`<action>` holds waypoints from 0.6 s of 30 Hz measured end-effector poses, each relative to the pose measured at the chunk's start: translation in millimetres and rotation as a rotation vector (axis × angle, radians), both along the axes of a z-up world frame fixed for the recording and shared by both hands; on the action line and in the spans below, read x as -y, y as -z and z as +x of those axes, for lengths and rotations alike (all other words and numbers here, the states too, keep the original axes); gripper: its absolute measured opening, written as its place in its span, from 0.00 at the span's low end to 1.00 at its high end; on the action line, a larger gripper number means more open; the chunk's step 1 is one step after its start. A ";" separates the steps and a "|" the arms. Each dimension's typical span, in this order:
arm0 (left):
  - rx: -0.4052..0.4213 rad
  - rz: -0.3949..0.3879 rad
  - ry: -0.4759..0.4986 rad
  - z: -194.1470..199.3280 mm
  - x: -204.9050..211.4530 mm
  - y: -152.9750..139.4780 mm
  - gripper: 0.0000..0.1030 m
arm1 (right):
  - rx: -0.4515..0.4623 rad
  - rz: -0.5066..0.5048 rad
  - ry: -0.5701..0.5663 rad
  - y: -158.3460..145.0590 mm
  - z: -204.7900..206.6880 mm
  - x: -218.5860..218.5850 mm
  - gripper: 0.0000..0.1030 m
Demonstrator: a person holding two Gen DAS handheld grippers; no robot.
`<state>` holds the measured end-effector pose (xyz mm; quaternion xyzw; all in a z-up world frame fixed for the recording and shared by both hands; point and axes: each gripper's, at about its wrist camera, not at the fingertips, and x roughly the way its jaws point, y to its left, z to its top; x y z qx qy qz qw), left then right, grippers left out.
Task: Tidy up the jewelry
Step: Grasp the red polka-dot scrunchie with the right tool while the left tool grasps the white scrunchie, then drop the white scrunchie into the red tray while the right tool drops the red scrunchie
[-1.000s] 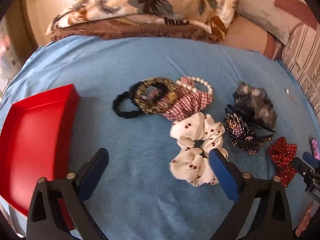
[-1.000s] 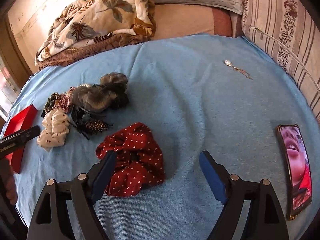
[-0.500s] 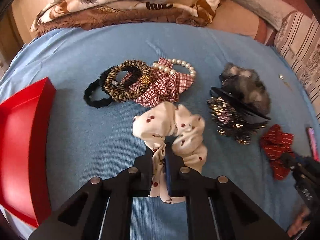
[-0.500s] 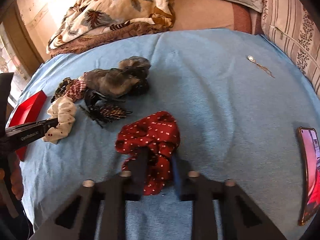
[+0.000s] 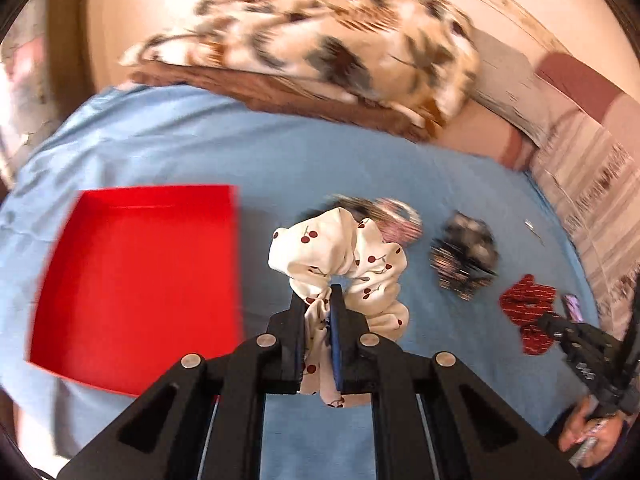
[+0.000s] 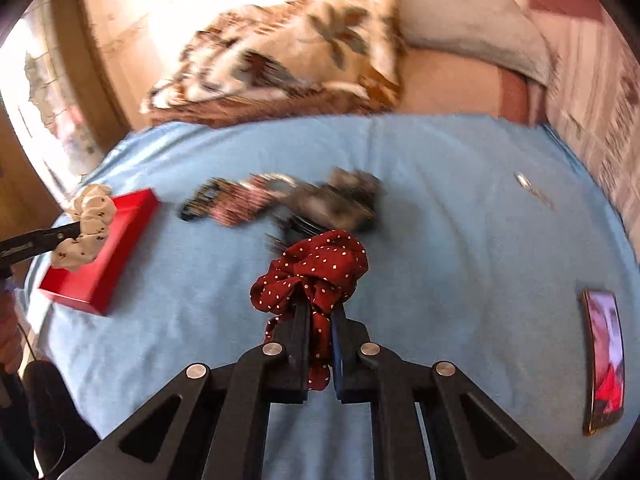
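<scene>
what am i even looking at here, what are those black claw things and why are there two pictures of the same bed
Those black claws are hand-held grippers, one in each of a person's hands, with no robot arm. Each carries a wide-angle camera looking along its jaws, so you get two views of one blue bedsheet.

The left gripper has its jaws shut on a white cherry-print scrunchie, beside a red tray. The right gripper has its jaws shut on a red polka-dot scrunchie.

On the sheet lies a blurred pile of other hair accessories, a phone at the right, and a folded floral blanket at the back.
</scene>
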<state>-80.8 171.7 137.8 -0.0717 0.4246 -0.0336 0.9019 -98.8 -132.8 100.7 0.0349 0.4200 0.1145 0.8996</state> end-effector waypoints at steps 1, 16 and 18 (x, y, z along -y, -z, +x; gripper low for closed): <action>0.003 0.014 -0.034 2.7 -11.8 -1.2 0.10 | 0.011 0.000 -0.018 -5.2 0.9 -9.9 0.09; -0.115 0.015 -0.332 87.5 -176.9 61.9 0.10 | -0.022 0.065 -0.358 -26.6 92.3 -235.2 0.09; -0.127 0.028 -0.351 96.5 -188.7 66.5 0.10 | -0.049 0.062 -0.392 -13.5 110.0 -267.1 0.09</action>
